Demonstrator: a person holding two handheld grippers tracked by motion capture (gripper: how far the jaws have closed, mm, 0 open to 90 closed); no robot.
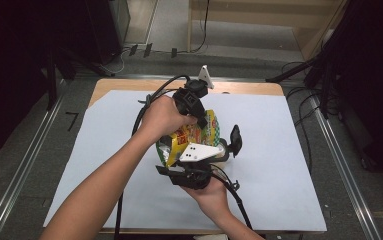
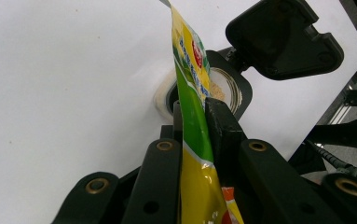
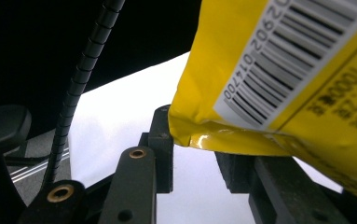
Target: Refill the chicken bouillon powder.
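A yellow and green snack packet (image 1: 199, 134) hangs over the middle of the white sheet, tilted over a small round container (image 1: 224, 151). My left gripper (image 1: 200, 121) comes down from above and is shut on the packet (image 2: 192, 93), jaws pinching its thin green edge. My right gripper (image 1: 181, 162) comes in from the near side. Its jaws (image 3: 197, 144) bracket the packet's yellow barcode corner (image 3: 278, 84), pads against it. The container (image 2: 241, 93) holds pale granules, and its black flip lid (image 2: 283, 37) stands open beyond the packet.
A white sheet (image 1: 279, 165) covers a wooden table (image 1: 249, 88). Black cables (image 1: 144, 107) trail from both grippers across the sheet. Metal rails run along the floor on both sides, with dark stands and cables around the table.
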